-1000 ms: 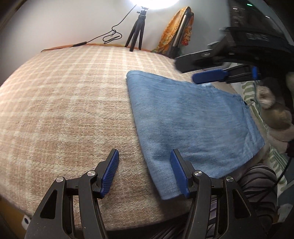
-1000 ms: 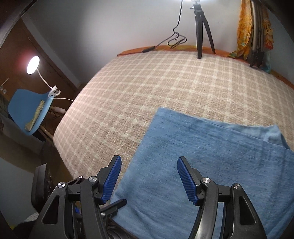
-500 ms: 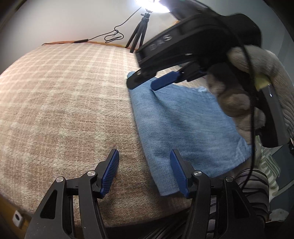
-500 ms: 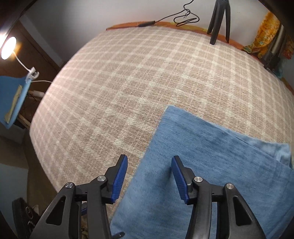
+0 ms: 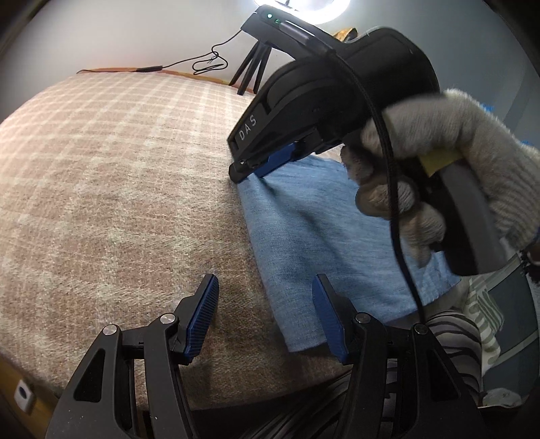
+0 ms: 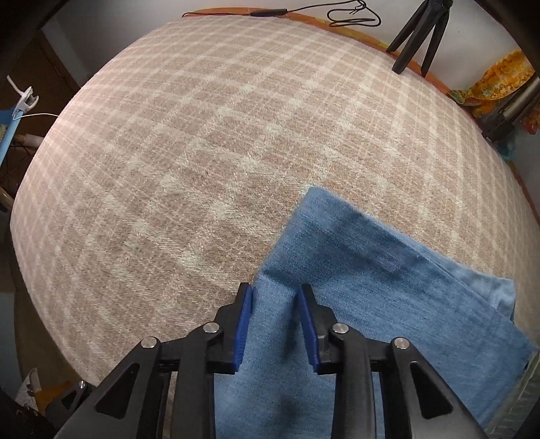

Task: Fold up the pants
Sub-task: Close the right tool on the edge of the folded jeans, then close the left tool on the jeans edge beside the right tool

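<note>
The blue pants (image 5: pixel 320 236) lie folded flat on a plaid blanket (image 5: pixel 101 185), near its right edge. My left gripper (image 5: pixel 265 287) hovers open over their near corner, one finger above the blanket and the other above the cloth, holding nothing. A gloved hand (image 5: pixel 438 152) tips my right gripper (image 5: pixel 249 170) steeply down onto the pants' far left corner. In the right wrist view the right gripper (image 6: pixel 275 297) has its jaws closing, and a raised ridge of the pants (image 6: pixel 388 287) is bunched between the pads.
A black tripod (image 6: pixel 418 33) and a loose cable (image 6: pixel 351 13) stand at the blanket's far edge by the wall. Orange patterned cloth (image 6: pixel 496 81) hangs at the back right. Striped fabric (image 5: pixel 452 337) lies off the near right edge.
The right gripper swung in over the pants, tipped downward onto their far left corner, and narrowed its jaws around the cloth. The left gripper stayed in place and open.
</note>
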The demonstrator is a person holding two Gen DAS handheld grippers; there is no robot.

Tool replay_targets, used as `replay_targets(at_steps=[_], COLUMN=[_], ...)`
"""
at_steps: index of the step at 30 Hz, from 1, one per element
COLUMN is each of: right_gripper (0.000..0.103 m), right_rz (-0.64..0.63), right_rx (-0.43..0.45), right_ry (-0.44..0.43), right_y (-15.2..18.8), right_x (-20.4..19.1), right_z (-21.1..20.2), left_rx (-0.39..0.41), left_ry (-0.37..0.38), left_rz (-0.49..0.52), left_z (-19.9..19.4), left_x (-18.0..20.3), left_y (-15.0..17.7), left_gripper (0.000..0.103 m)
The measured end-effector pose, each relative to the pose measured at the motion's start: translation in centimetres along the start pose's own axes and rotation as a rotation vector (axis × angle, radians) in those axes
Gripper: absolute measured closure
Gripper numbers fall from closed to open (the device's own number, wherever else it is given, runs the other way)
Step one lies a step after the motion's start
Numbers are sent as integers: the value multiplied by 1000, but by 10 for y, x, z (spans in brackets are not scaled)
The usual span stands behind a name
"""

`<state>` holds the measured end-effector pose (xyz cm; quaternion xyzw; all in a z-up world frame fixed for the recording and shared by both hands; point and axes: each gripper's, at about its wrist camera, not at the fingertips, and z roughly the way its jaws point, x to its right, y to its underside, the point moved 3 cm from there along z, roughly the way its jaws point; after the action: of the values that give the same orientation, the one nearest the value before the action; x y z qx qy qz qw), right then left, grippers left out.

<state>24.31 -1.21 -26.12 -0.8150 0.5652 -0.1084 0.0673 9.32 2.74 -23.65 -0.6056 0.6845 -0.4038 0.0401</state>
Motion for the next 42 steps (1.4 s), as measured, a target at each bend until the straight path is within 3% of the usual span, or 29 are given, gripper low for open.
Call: replay_targets(at_steps=[2, 5, 11, 15, 20, 27, 33, 35, 42], right_gripper=[95, 102, 103, 103, 103, 103, 91, 67, 64], right_rz=[-7, 6, 59, 53, 69, 69, 50, 40, 16], right_rx=[29, 53, 116, 145, 165, 168, 170, 168, 99], right_ry=[-16, -59, -173, -190, -219, -238, -242, -236, -207], right_y=[1, 4, 12, 15, 14, 15, 17, 18, 19], right_x=[-1, -2, 16, 24, 32, 34, 35, 35, 32], right_z=[-2, -5, -31, -47, -59, -58, -70, -74, -67], left_rx=[8, 19, -3, -25, 5, 30, 57, 62, 64], left_ry=[29, 73, 105, 146, 153, 141, 136, 146, 163], left_rz=[-24, -59, -68, -112, -95, -26, 54, 70, 106], left_z=[0, -4, 4, 15, 16, 16, 7, 3, 1], left_x=[-3, -3, 4, 8, 18, 38, 62, 67, 88], left_y=[-4, -8, -11, -11, -15, -28, -33, -36, -39], left_gripper=[47, 47, 47, 48, 76, 86, 87, 87, 87])
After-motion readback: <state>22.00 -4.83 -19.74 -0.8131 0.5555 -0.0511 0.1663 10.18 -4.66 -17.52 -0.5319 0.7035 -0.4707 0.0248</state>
